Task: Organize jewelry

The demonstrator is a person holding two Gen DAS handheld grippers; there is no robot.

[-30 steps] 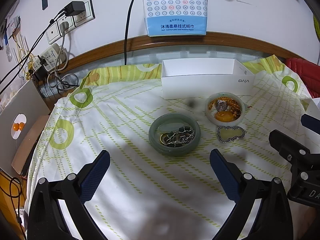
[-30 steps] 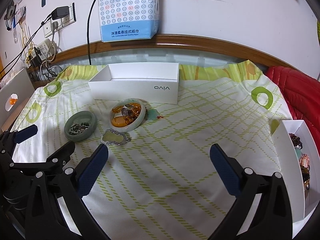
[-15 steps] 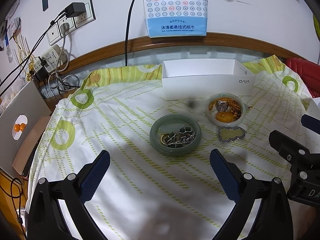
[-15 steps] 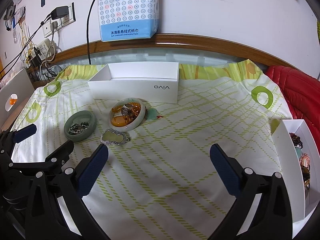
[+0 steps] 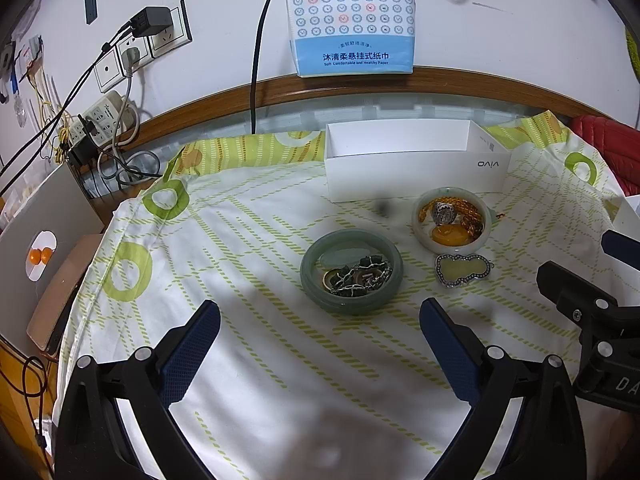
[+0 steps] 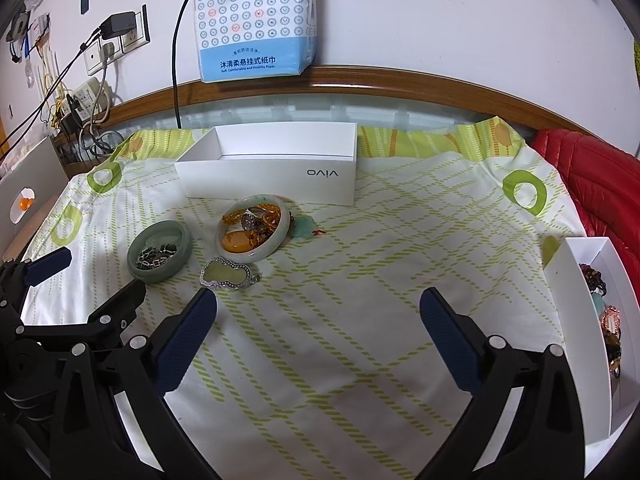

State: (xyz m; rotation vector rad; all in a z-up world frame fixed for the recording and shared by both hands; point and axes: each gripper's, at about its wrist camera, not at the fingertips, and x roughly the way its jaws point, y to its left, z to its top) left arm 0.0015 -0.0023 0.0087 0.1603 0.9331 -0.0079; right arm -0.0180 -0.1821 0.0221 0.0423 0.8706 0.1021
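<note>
Jewelry lies unsorted ahead of the left claw [image 5: 320, 322], spread apart and empty: green bangle [image 5: 352, 277], pale bangle [image 5: 452, 220], gourd pendant [image 5: 463, 270]. Right claw [image 6: 318, 314], also apart, sees vivo box [image 6: 272, 178] empty, side tray [image 6: 576, 300] partly filled.

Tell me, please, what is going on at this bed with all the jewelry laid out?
A person holds a two-finger gripper in each hand to sort jewelry on a patterned sheet. Both the left gripper and the right gripper hover open and hold nothing. Ahead lie a green bangle ringing some chain pieces, a pale bangle around amber beads, a gourd-shaped pendant and an open white box. A second white box at the right holds more pieces.
</note>
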